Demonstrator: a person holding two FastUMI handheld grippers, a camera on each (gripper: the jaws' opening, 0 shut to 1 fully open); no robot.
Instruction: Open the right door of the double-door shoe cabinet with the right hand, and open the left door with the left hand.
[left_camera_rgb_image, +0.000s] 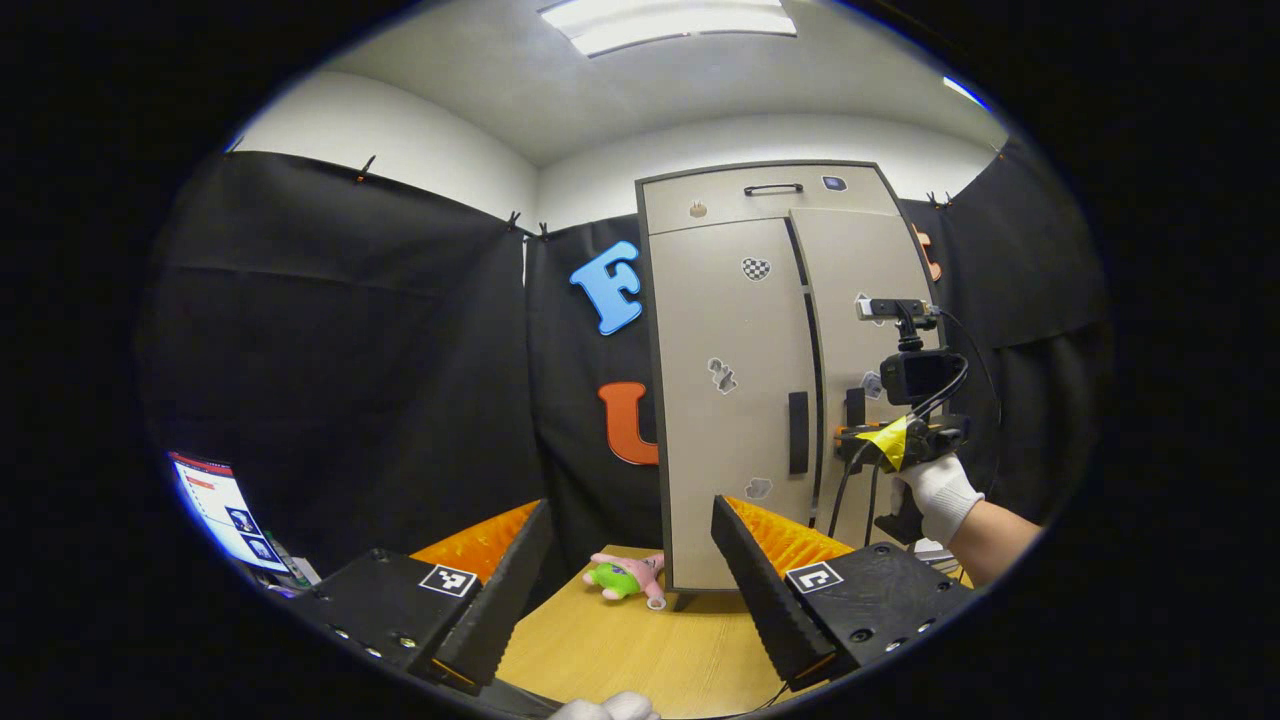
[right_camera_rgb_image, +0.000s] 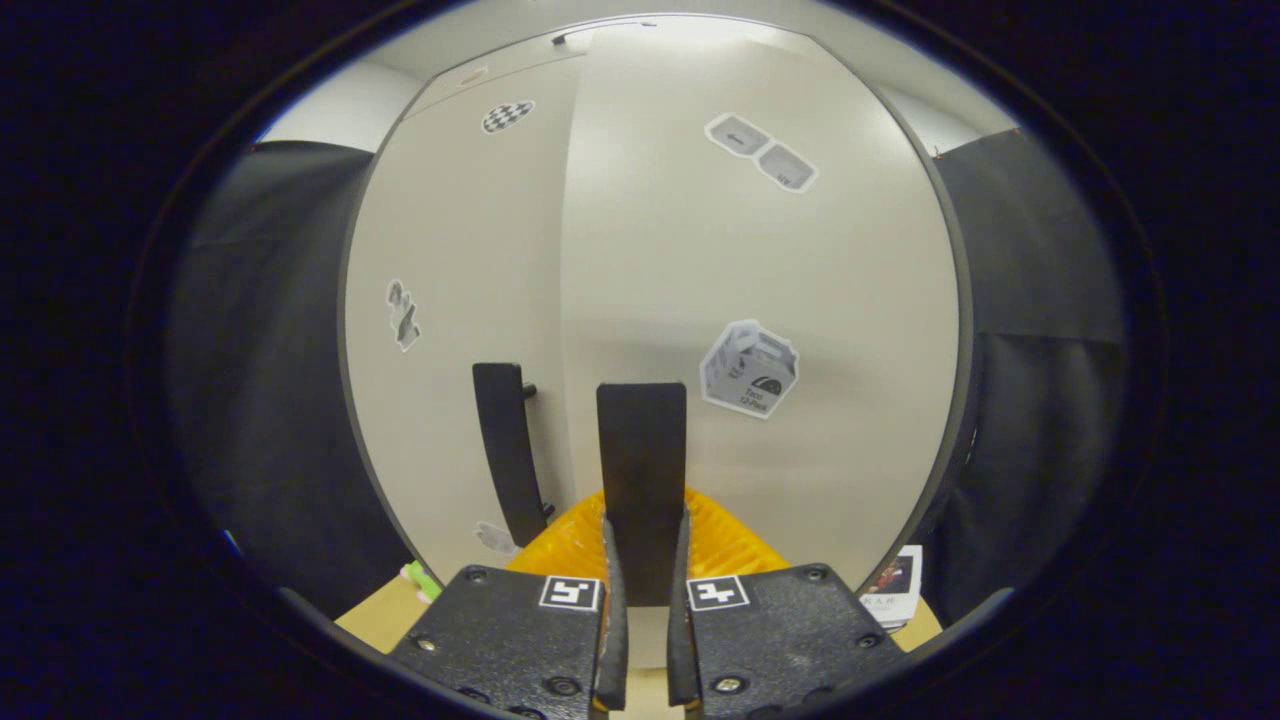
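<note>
A light wooden table (left_camera_rgb_image: 620, 650) carries everything in the booth. The shoe cabinet (left_camera_rgb_image: 740, 400) stands upright on it toward the far edge. Just beside the cabinet's lower left corner in the left gripper view, a small pink-and-green plush toy (left_camera_rgb_image: 628, 577) lies on the tabletop. At the cabinet's other side, some printed booklets (right_camera_rgb_image: 893, 582) rest on the wood.

Cabinet doors (left_camera_rgb_image: 735, 400): beige, dark edging
Door handles (right_camera_rgb_image: 510, 450): black
Top sticker (left_camera_rgb_image: 756, 268): black-and-white checkered
Table (left_camera_rgb_image: 640, 650): light wood
Plush toy (left_camera_rgb_image: 628, 577): pink and green
Glove (left_camera_rgb_image: 940, 497): white
</note>
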